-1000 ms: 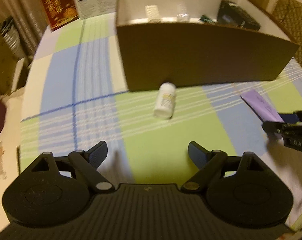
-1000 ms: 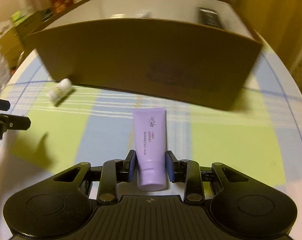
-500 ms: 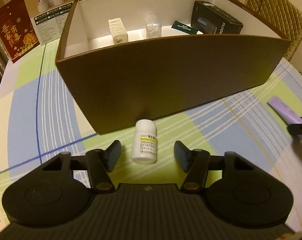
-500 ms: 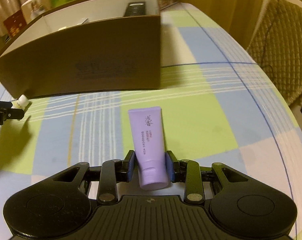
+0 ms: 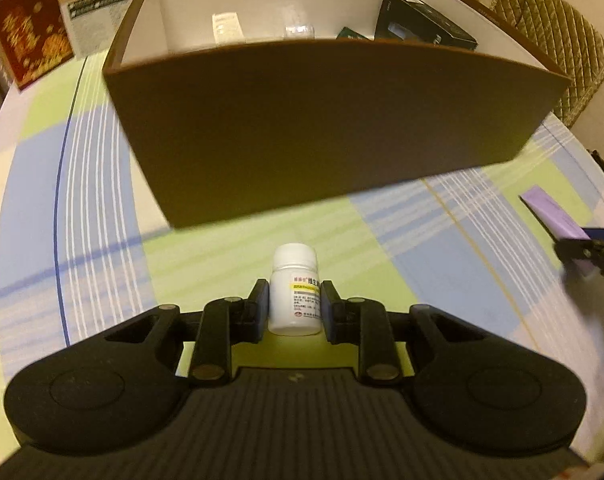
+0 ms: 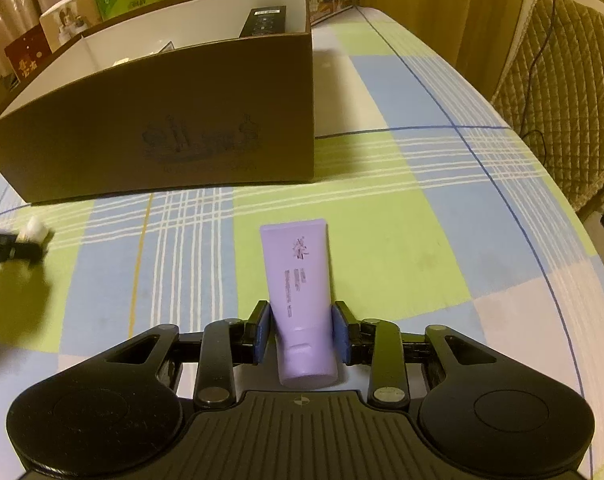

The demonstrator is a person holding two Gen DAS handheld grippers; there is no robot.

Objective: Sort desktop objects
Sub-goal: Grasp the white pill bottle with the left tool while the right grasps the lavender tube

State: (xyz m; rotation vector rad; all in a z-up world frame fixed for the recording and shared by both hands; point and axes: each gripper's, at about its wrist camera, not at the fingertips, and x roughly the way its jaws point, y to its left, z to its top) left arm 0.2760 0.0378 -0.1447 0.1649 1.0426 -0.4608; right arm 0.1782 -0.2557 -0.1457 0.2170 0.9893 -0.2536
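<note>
Two grabs now: my left gripper [image 5: 294,300] has just closed on the white pill bottle [image 5: 295,289] right in front of the cardboard box [image 5: 322,128], right gripper [image 6: 300,332] pinches the purple tube [image 6: 299,284] there too, so both can go in.

Your white pill bottle [image 5: 295,292] has a white screw cap and a label with a yellow band and small print. It lies on the checked cloth of the desk [image 5: 221,248], cap pointing toward the box, with the pads of your left claw [image 5: 294,304] pressed against both sides of its body.

Your purple tube [image 6: 299,292] is a soft squeeze tube with dark lettering down its face. It points its flat crimped end toward the box and its cap toward you, caught between the blue pads of your right claw [image 6: 300,332] just above the cap.

The brown cardboard box [image 6: 161,120] stands open-topped just beyond both, white inside, already holding a black carton [image 5: 422,20] and several small items.
</note>
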